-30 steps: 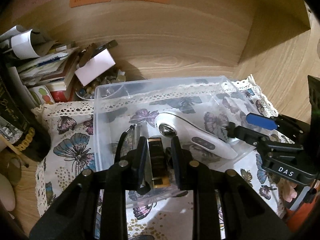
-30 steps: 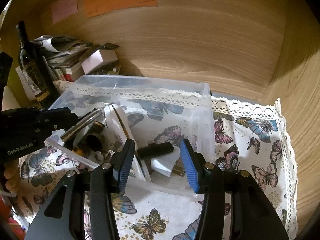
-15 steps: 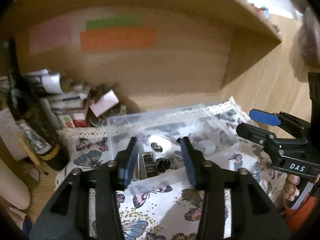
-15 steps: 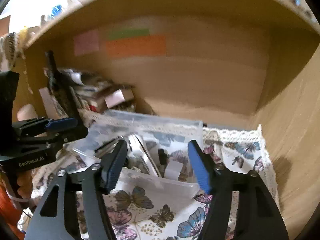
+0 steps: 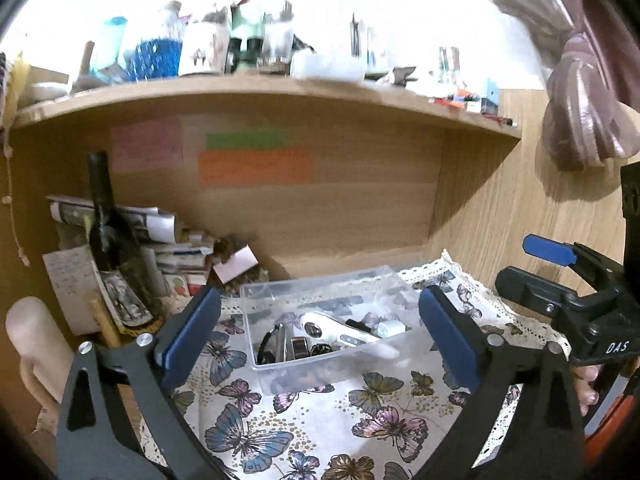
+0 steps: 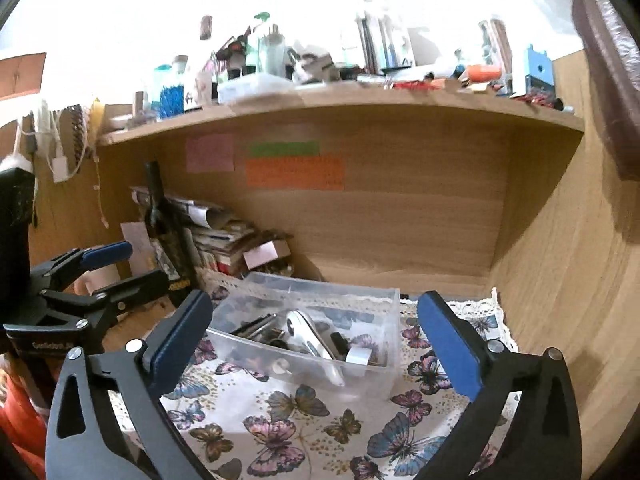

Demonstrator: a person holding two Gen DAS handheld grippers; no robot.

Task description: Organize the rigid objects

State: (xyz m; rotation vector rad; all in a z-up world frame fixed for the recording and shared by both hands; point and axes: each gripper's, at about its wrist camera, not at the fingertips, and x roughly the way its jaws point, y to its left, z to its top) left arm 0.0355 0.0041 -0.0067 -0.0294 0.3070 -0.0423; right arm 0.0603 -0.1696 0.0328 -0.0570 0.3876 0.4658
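Note:
A clear plastic bin [image 5: 256, 308] [image 6: 394, 312] stands on a butterfly cloth [image 5: 304, 432] [image 6: 288, 428] inside a wooden cubby. In it lie a white handheld device [image 5: 332, 326] [image 6: 306, 334], a metal tube [image 5: 279, 340], dark small items [image 5: 298, 346] and a white roll [image 6: 358, 356]. My left gripper [image 5: 320, 332] is open and empty, held back in front of the bin. My right gripper [image 6: 316, 336] is open and empty, also back from the bin. Each gripper shows in the other's view, the right [image 5: 560, 280] and the left [image 6: 86, 280].
A dark wine bottle [image 5: 106, 232] [image 6: 160, 216] and a stack of papers and books [image 5: 168, 248] [image 6: 216, 236] stand at the cubby's left. Sticky notes [image 5: 254, 166] [image 6: 294, 170] are on the back wall. A cluttered shelf [image 5: 280, 88] [image 6: 360, 100] runs above. The right wall [image 6: 560, 260] is close.
Both grippers have pulled back and up away from the bin and opened wide. The left gripper let go of the dark item it held in the bin.

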